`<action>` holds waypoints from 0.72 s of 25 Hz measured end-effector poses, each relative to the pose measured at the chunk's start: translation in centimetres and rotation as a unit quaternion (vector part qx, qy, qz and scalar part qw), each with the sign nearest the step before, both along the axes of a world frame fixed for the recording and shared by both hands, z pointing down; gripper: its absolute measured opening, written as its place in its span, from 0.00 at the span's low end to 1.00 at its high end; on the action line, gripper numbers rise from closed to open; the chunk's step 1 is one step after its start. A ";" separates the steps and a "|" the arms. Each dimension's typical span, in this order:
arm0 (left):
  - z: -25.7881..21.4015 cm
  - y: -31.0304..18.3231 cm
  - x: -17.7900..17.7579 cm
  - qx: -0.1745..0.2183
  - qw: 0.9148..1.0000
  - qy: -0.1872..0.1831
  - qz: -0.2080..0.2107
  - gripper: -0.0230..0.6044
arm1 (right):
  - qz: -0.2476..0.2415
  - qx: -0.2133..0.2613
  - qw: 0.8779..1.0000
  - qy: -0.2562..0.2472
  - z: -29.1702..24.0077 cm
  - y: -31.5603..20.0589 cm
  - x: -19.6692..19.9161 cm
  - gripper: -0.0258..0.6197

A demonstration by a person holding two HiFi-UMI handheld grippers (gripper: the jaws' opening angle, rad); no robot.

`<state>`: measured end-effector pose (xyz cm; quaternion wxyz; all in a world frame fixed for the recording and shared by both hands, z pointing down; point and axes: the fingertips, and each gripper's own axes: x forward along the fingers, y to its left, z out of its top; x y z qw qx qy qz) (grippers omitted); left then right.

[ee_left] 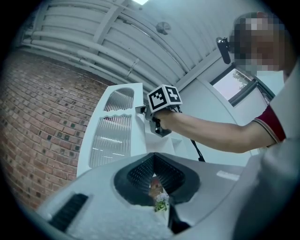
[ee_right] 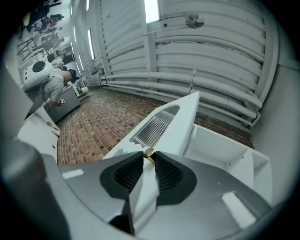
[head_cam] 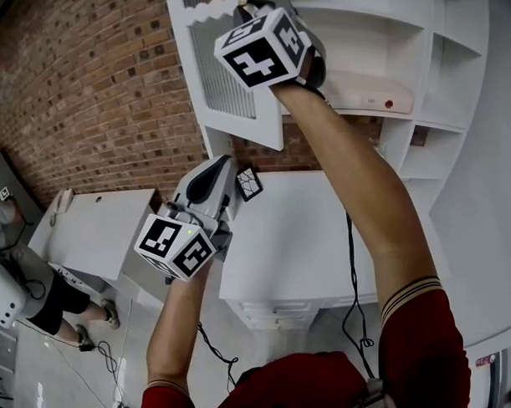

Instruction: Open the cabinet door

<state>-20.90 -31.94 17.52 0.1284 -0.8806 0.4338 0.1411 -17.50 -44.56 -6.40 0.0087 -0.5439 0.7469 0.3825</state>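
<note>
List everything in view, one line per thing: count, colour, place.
cabinet: one, white, above the desk
door: one, white with a ribbed pane, swung open at the cabinet's left
knob: one, brass, at the door's edge
box: one, white with a red dot, on a cabinet shelf
desk: one, white, below the cabinet
wall: one, red-brown brick, behind everything
low unit: one, white, left of the desk
cables: black, hanging by the desk
bystander: one, grey top, far left
right claw: grey, shut on the knob
left claw: grey, jaws together, below the door
arms: two, red sleeves
</note>
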 end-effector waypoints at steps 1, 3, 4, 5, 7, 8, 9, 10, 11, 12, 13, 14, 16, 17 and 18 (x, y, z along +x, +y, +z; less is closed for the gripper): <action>0.1 0.3 -0.1 0.000 1.000 -0.001 -0.001 0.04 | 0.001 0.000 1.000 -0.001 0.0 0.2 -0.1 0.17; 0.1 0.8 -0.7 -0.001 1.000 -0.002 -0.003 0.04 | 0.004 0.002 1.000 0.005 -0.1 0.7 -0.7 0.17; 0.0 1.1 -1.1 -0.002 1.000 -0.002 -0.003 0.04 | 0.005 0.006 1.000 0.010 0.0 1.2 -1.1 0.17; 0.0 1.4 -1.6 -0.002 1.000 -0.003 -0.003 0.04 | 0.006 0.012 1.000 0.017 0.0 1.8 -1.6 0.16; -0.3 2.0 -2.4 -0.003 1.000 -0.006 -0.002 0.04 | 0.009 0.028 0.999 0.033 -0.1 3.2 -2.9 0.16; -0.4 2.3 -2.8 -0.002 1.000 -0.009 0.000 0.04 | 0.008 0.035 0.999 0.041 -0.2 4.0 -3.6 0.16; -0.6 2.7 -3.2 -0.002 1.000 -0.010 0.001 0.04 | 0.005 0.039 0.998 0.046 -0.3 4.8 -4.5 0.15; -0.7 3.1 -3.6 -0.001 1.000 -0.010 0.002 0.04 | -0.002 0.040 0.998 0.048 -0.4 5.5 -5.3 0.15; -0.8 3.4 -4.0 0.000 1.000 -0.010 0.003 0.04 | -0.011 0.039 0.998 0.048 -0.5 6.2 -6.1 0.15; -0.8 3.7 -4.3 0.000 1.000 -0.010 0.005 0.04 | -0.019 0.039 0.998 0.047 -0.6 6.8 -6.8 0.14; -0.9 4.0 -4.6 0.001 1.000 -0.010 0.006 0.04 | -0.026 0.039 0.998 0.046 -0.7 7.3 -7.4 0.14; -0.9 4.3 -4.9 0.001 1.000 -0.008 0.007 0.04 | -0.033 0.039 0.998 0.045 -0.8 7.7 -8.0 0.13; -0.9 4.8 -5.6 0.002 1.000 -0.006 0.008 0.04 | -0.045 0.040 0.997 0.040 -1.0 8.5 -9.2 0.11; -0.9 5.0 -5.9 0.001 1.000 -0.006 0.009 0.04 | -0.050 0.040 0.997 0.035 -1.1 8.7 -9.6 0.11; -0.7 5.1 -6.1 0.000 1.000 -0.007 0.009 0.04 | -0.055 0.040 0.997 0.029 -1.2 8.9 -9.9 0.10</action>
